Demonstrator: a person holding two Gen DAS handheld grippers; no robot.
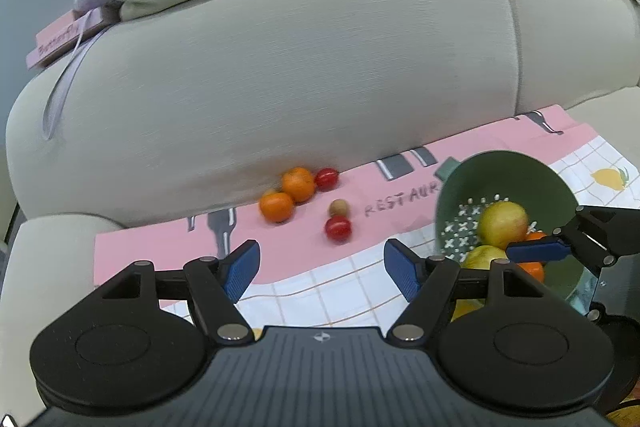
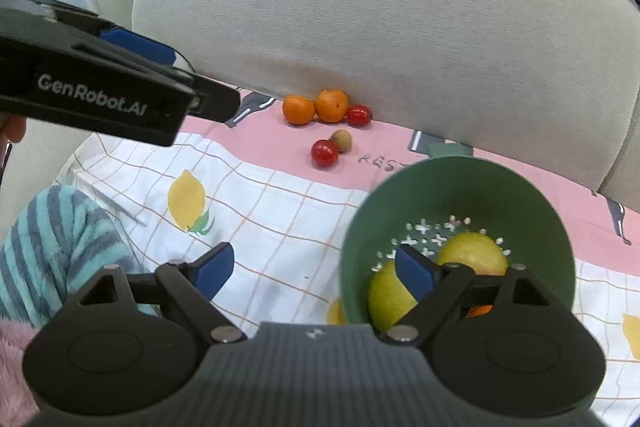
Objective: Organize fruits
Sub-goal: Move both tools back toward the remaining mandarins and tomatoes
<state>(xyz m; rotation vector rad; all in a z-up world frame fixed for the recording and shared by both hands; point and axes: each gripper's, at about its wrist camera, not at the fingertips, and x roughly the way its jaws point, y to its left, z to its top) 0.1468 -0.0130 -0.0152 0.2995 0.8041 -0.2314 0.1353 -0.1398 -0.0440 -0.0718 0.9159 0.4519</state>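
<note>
Sitting tilted on the checked lemon-print cloth (image 2: 280, 227), the green plastic colander bowl (image 2: 460, 187) holds two yellow-green apples (image 2: 476, 251) and something orange beneath them. Beyond it, on the cloth's pink band against the beige sofa cushion (image 2: 400, 7), lie two orange tangerines (image 2: 314, 107), two red cherry tomatoes (image 2: 325, 153) and a small brown round fruit (image 2: 342, 140). Left gripper (image 1: 320, 267) hovers short of them, jaws wide apart, empty. Right gripper (image 2: 312, 275) hangs at the bowl's rim, jaws spread, gripping nothing.

green colander (image 2: 460, 187) holding apples (image 2: 474, 253), tongs (image 2: 316, 269) open
</note>
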